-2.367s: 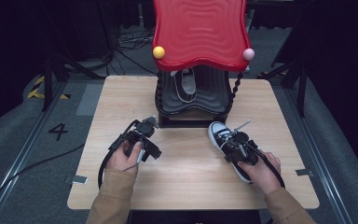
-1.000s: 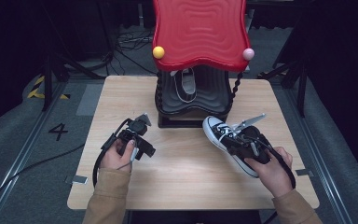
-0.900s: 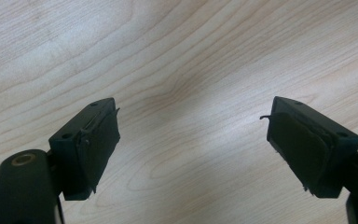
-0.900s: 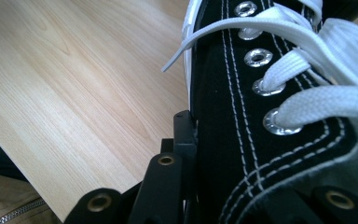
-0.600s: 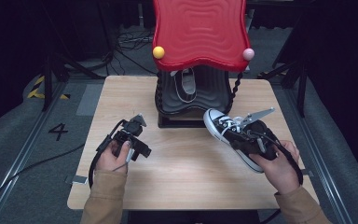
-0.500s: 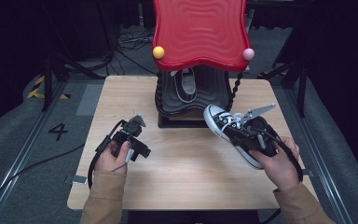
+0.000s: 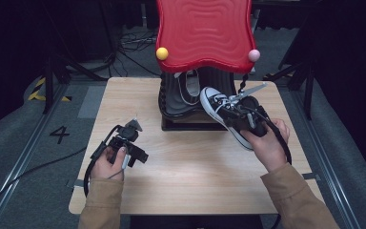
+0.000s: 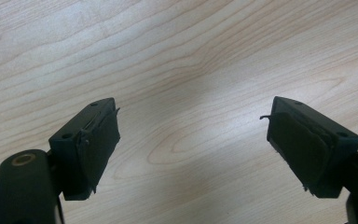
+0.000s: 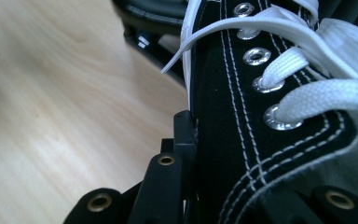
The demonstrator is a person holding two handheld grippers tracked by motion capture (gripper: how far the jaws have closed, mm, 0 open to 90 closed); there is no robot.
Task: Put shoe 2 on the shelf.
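Black sneaker (image 7: pixel 228 114), white laces; red rack (image 7: pixel 204 33); pale wood table (image 7: pixel 190 176).

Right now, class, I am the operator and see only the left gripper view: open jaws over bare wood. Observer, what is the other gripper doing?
Observer: The right gripper is shut on a black-and-white sneaker.
Operator: Which way does it point?
Observer: Its toe points toward the black rack at the table's far side.
Operator: Is that rack empty?
Observer: No, a second sneaker sits inside it, under the red top.
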